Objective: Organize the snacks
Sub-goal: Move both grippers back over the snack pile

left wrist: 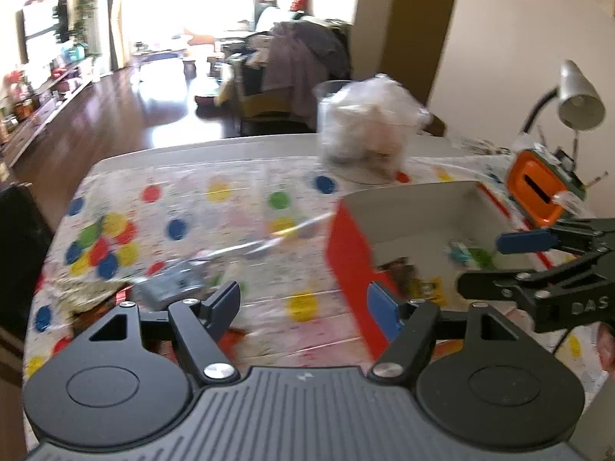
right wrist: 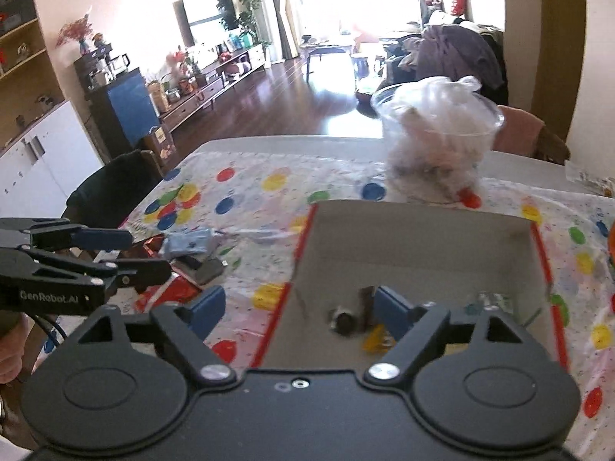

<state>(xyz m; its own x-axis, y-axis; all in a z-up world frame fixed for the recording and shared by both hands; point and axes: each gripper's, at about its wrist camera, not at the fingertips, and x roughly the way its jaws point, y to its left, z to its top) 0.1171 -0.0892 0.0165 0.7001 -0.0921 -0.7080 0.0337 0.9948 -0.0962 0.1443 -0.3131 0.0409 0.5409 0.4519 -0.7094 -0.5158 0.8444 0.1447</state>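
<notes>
A red cardboard box (left wrist: 346,253) with a grey inside (right wrist: 423,238) stands open on the dotted tablecloth. Inside it lie several snacks, among them a dark roll (right wrist: 346,320) and a yellow packet (right wrist: 374,340). Loose snack packets lie left of the box, the nearest a blue-grey one (right wrist: 192,242) (left wrist: 173,284). My left gripper (left wrist: 303,305) (right wrist: 142,253) is open and empty, over the cloth between the packets and the box's red wall. My right gripper (right wrist: 300,305) (left wrist: 496,261) is open and empty too, straddling the box's near left wall.
A clear plastic tub (right wrist: 438,138) stuffed with a plastic bag stands behind the box. A desk lamp (left wrist: 576,96) and an orange holder (left wrist: 538,192) stand at the right. A dark chair (right wrist: 115,184) sits at the table's left edge.
</notes>
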